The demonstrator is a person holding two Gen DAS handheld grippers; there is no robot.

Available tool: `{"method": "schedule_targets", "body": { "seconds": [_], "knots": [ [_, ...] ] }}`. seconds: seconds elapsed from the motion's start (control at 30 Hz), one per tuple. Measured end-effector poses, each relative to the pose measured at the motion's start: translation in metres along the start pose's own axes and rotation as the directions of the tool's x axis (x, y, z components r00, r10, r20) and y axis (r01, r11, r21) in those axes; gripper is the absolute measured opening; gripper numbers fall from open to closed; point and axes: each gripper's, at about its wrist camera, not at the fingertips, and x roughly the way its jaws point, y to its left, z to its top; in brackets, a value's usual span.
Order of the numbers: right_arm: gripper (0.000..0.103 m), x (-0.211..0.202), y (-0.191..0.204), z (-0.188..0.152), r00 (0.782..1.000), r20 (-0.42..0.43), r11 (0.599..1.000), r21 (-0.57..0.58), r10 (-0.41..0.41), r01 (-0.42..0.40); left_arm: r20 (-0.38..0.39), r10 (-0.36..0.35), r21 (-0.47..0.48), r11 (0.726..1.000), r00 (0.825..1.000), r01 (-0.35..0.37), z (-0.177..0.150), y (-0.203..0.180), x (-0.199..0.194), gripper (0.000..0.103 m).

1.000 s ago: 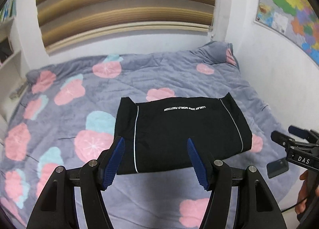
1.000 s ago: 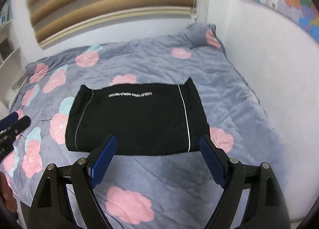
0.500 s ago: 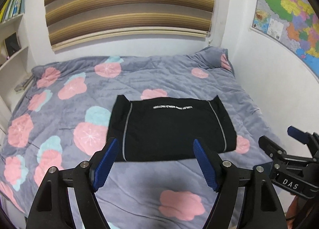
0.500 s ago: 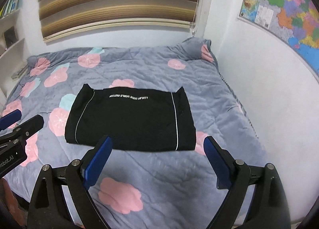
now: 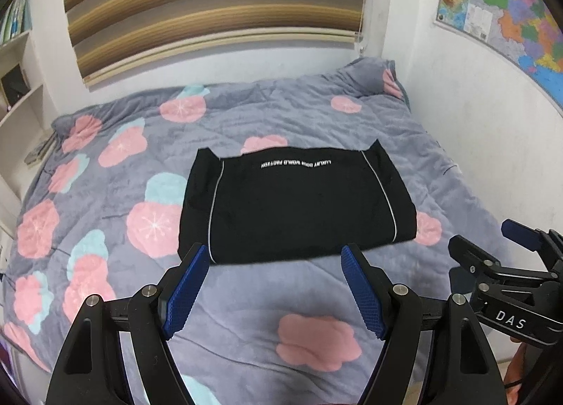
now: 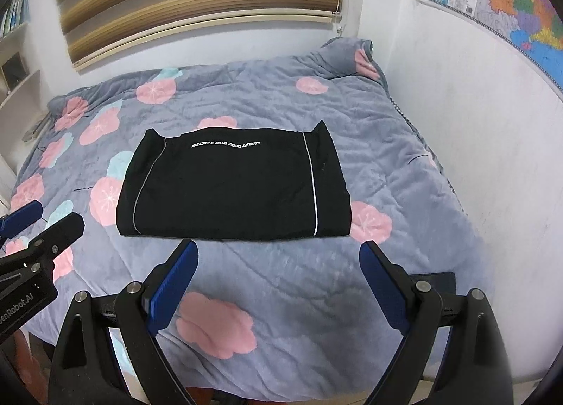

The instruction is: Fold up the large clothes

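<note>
One black garment [image 5: 295, 207], folded into a flat, roughly rectangular packet, lies near the middle of a bed, well apart from both grippers. Its fabric is matte and smooth; two thin pale piping lines run down its left and right sides, and one line of small white lettering crosses near its far edge. The two far corners rise into short points.

The bed is covered by one grey quilt [image 6: 288, 264] with a soft, plush, stitched surface, printed with rounded pink and pale blue flowers. The quilt bunches into a hump at the far right corner against the white wall [image 6: 457, 123].

Behind the bed hangs one blind [image 5: 214, 0] of brown and beige horizontal bands. One coloured map [image 5: 506, 7] is fixed to the right wall. White shelves [image 5: 17, 63] stand at the left.

The left gripper [image 5: 273, 294] and right gripper [image 6: 278, 290] each carry two black arms with ribbed blue pads; both have just been widening and stand spread with nothing between them, above the near part of the quilt.
</note>
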Motion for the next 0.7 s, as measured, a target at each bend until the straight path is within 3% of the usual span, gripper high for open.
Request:
{"method": "schedule_targets", "body": {
  "seconds": [0.7],
  "knots": [
    [0.094, 0.011, 0.007, 0.0, 1.0, -0.007, 0.998, -0.056, -0.018, 0.017, -0.068, -0.017, 0.034, 0.999, 0.998, 0.02, -0.009, -0.01, 0.013, 0.078]
  ]
}}
